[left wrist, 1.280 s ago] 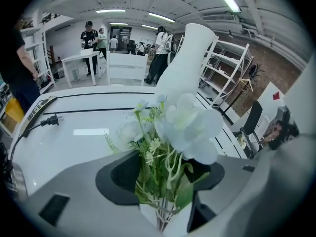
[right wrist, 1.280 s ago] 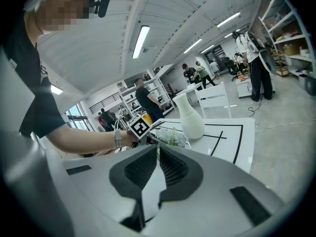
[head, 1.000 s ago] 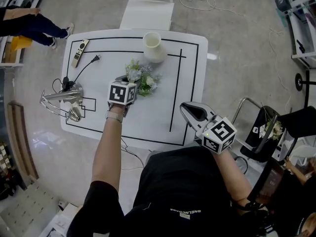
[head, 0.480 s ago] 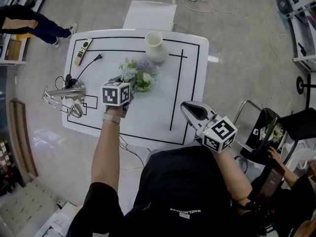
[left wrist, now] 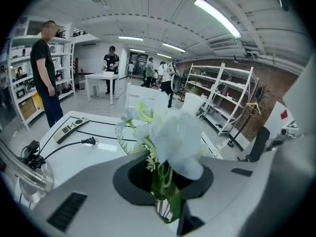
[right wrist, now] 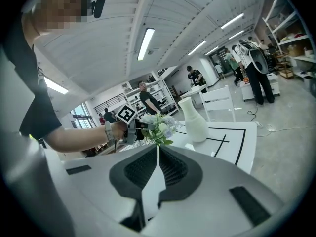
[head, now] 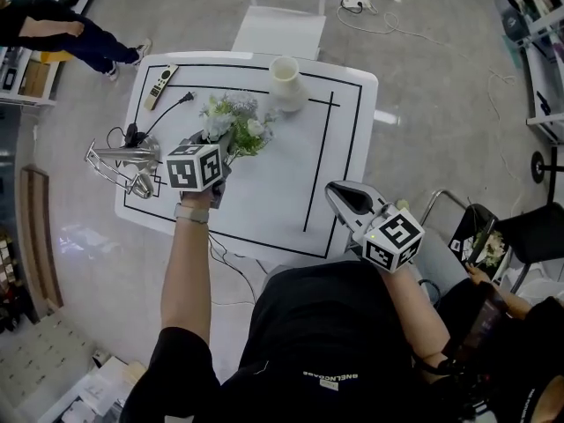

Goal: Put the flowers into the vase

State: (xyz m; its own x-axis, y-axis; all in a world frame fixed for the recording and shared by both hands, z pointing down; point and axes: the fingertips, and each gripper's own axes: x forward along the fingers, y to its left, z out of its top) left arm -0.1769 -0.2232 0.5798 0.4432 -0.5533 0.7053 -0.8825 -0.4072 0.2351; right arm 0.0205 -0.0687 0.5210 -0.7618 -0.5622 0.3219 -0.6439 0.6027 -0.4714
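A bunch of white and pale-blue flowers (head: 233, 123) with green leaves hangs above the white table (head: 264, 196), left of the cream vase (head: 287, 84). My left gripper (head: 217, 148) has its jaws closing on the stems (left wrist: 165, 189); the blooms (left wrist: 173, 132) stand up in front of its camera. The empty vase stands upright at the table's far edge, apart from the flowers. My right gripper (head: 338, 192) hovers at the table's near right edge, shut with nothing in it. From the right gripper view the vase (right wrist: 193, 120) is right of the held flowers (right wrist: 158, 125).
A remote (head: 159, 85), a black cable with a plug (head: 167, 108) and a metal rack (head: 122, 164) lie at the table's left. A white chair (head: 280, 26) stands behind the table. A person (head: 53, 32) stands far left; a black chair (head: 493, 236) is at right.
My left gripper has closed on the flowers and lifted them off the table, drifting left. The right gripper has stayed in place.
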